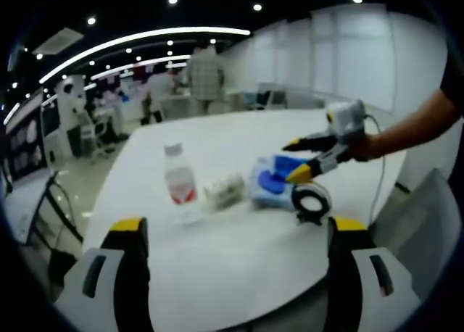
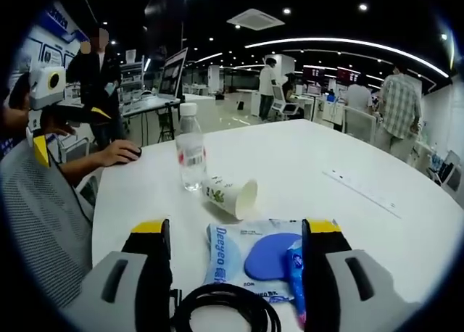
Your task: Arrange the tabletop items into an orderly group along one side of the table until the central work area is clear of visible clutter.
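A bright open office with strip lights and people standing far off surrounds a white round table [image 1: 217, 274].

In the left gripper view, the left tool [image 1: 235, 234] hangs wide and empty over the near edge. Ahead stand an upright bottle [image 1: 180, 183], a paper cup [image 1: 225, 191] on its side and a blue-and-white packet [image 1: 272, 183], with a cable coil [image 1: 312, 200] touching the packet. The right tool [image 1: 299, 158] reaches in from the right, open over the packet.

In the right gripper view, the right tool [image 2: 235, 234] is wide, straddling the packet [image 2: 250, 256]; the coil [image 2: 225, 306] lies nearest. The cup [image 2: 230, 194] lies beyond, its long axis slanting, mouth toward the right. The bottle [image 2: 190, 154] stands behind it.

The packet looks soft, light and slippery, best pinched at an edge. The cup would crush easily; grip it lightly across its middle.
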Available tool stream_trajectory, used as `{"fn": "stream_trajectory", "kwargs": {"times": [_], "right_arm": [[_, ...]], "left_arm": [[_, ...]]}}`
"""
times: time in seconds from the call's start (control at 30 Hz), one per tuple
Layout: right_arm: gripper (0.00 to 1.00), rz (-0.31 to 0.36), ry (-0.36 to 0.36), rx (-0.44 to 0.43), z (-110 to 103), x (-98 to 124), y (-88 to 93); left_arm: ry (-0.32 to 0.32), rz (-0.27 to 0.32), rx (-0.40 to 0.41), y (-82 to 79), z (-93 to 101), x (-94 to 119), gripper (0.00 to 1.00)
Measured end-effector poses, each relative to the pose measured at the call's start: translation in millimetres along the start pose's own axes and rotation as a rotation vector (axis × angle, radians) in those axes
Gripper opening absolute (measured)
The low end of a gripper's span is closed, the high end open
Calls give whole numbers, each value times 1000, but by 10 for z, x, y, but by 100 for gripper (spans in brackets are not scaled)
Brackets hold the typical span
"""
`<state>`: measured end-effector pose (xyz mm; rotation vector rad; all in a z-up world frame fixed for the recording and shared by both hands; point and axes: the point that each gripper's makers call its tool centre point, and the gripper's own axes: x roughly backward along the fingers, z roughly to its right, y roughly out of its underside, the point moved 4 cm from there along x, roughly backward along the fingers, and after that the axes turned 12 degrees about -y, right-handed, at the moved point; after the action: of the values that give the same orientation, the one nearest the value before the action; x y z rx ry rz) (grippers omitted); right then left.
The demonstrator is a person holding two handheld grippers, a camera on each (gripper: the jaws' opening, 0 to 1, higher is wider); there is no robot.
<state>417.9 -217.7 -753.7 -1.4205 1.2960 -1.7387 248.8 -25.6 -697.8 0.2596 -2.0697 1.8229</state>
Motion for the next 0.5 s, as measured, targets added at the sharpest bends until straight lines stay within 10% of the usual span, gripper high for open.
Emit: {"fn": "stream_trajectory", "kwargs": {"times": [0.5], "right_arm": [[55,37,-36,-93,219,-333,-3]], "left_arm": [[15,27,5,26,8,-19,99]]}}
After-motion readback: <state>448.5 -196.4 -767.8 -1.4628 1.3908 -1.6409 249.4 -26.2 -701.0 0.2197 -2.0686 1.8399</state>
